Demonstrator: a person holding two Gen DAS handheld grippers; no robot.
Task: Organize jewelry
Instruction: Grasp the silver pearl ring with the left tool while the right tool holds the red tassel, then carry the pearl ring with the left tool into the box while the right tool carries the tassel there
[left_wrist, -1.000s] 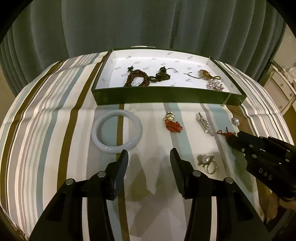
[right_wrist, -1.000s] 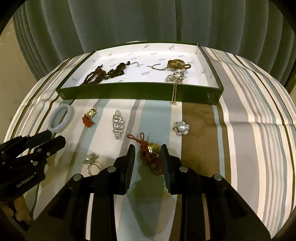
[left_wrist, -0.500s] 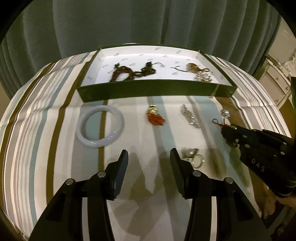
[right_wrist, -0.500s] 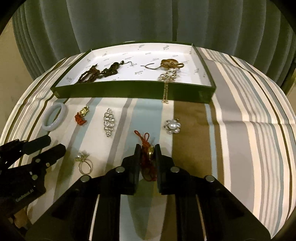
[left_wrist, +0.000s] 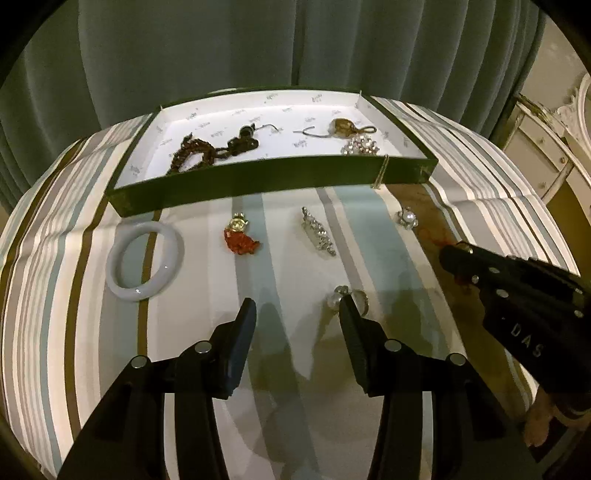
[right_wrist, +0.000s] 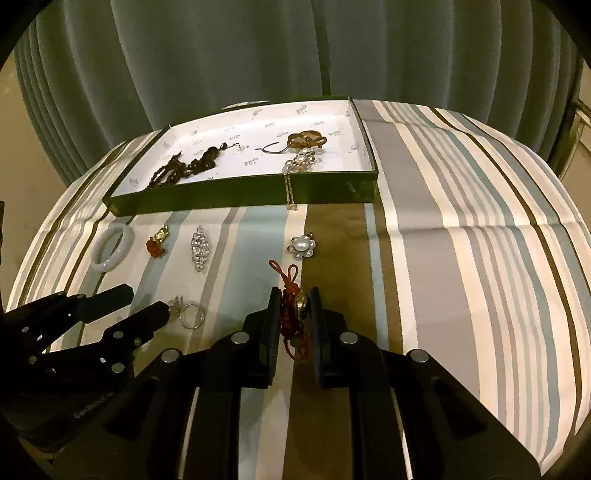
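Observation:
My right gripper (right_wrist: 294, 295) is shut on a red knotted-cord pendant (right_wrist: 293, 288) with a gold charm, just above the striped cloth. In the left wrist view the right gripper (left_wrist: 448, 254) shows at the right with red cord at its tip. My left gripper (left_wrist: 297, 310) stands open and holds nothing. A pearl ring (left_wrist: 347, 297) lies by the tip of its right finger. Loose on the cloth lie a white bangle (left_wrist: 144, 266), a coral-and-gold pendant (left_wrist: 240, 240), a crystal brooch (left_wrist: 318, 236) and a pearl flower brooch (right_wrist: 302, 246). The green tray (left_wrist: 258, 181) sits behind them.
The tray (right_wrist: 236, 192) holds a brown bead strand (right_wrist: 184, 168), gold pieces (right_wrist: 306, 140) and a crystal piece whose chain (right_wrist: 290, 192) hangs over the front wall. A grey curtain (right_wrist: 258, 55) hangs behind. Pale furniture (left_wrist: 546, 147) stands at the right.
The right gripper has closed on the red cord pendant and lifted it slightly. The left gripper has shifted right, so the pearl ring now lies at its right fingertip.

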